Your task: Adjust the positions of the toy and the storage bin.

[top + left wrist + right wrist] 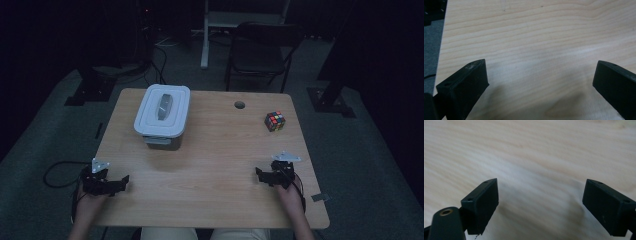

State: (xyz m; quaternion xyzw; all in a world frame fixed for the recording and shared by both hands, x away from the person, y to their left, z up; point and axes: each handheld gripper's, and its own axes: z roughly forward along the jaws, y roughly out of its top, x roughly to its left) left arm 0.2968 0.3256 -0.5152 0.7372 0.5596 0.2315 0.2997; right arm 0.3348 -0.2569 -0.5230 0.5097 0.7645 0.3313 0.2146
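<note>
A light wooden table (210, 165) carries a white lidded container (162, 115) at its back left and a colourful puzzle cube (274, 121) at its back right. My left gripper (122, 181) hovers at the front left corner, held by a hand, its jaws pointing right. My left gripper (540, 77) is open, with bare wood between its jaws. My right gripper (260, 173) sits at the front right, jaws pointing left. My right gripper (540, 197) is open, with nothing but table between its jaws.
A round cable hole (239, 105) lies in the table near the back edge. A black folding chair (260, 50) stands behind the table. Cables (55, 172) trail over the grey carpet at the left.
</note>
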